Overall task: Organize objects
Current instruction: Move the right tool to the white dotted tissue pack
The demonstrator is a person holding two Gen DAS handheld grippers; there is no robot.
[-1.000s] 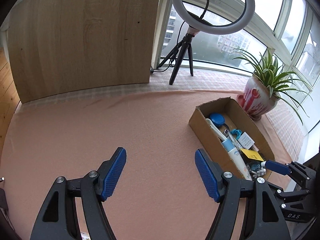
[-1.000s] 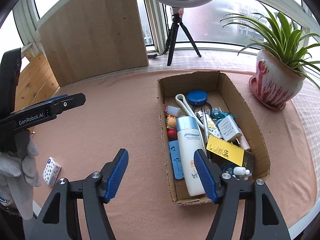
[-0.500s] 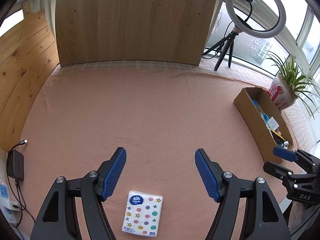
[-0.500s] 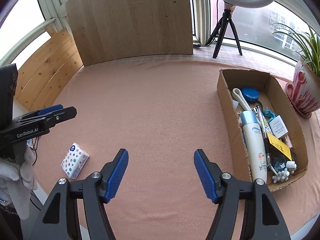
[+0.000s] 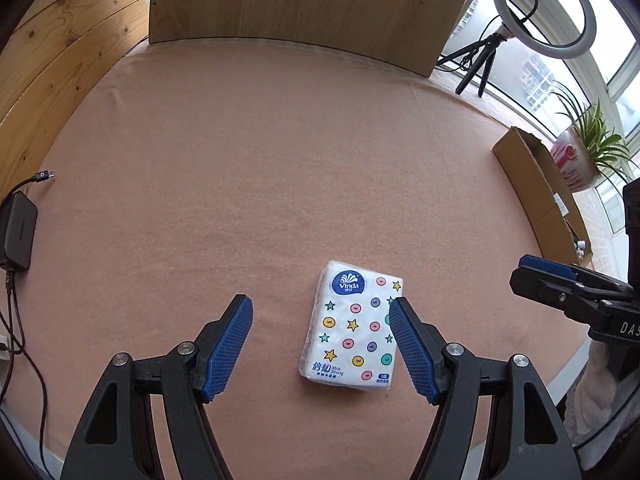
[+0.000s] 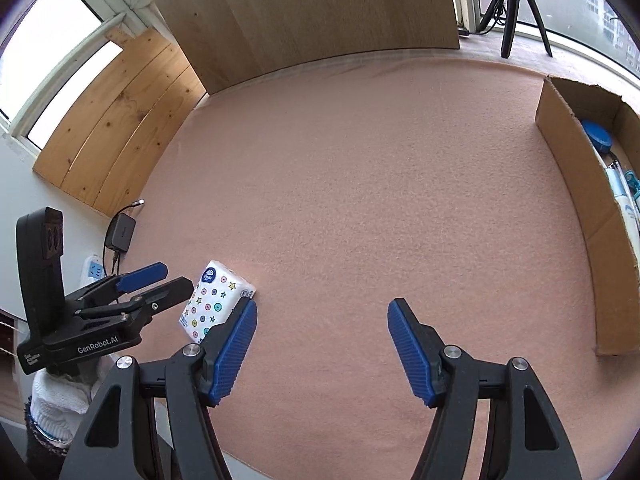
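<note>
Home sunroom, set up for filming.
Big windows [image 5: 624, 60] w/ flats outside, potted plant [image 5: 580, 152], ring light [image 5: 544, 8] on tripod, pink-clothed table [image 5: 280, 160], wood panels.

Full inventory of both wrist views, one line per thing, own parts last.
tissue pack: 1, white with coloured dots, flat on cloth, between left gripper's fingers
cloth: 1, pink, covers table
box: 1, brown cardboard, right side, holds toiletries
board: 1, wood, upright at back
ring light: 1, white, black tripod, by window
plant: 1, green, red-white pot, behind box
charger: 1, black, left edge
left gripper: black, blue pads, open
right gripper: same, open, empty
glove: white, left hand
</note>
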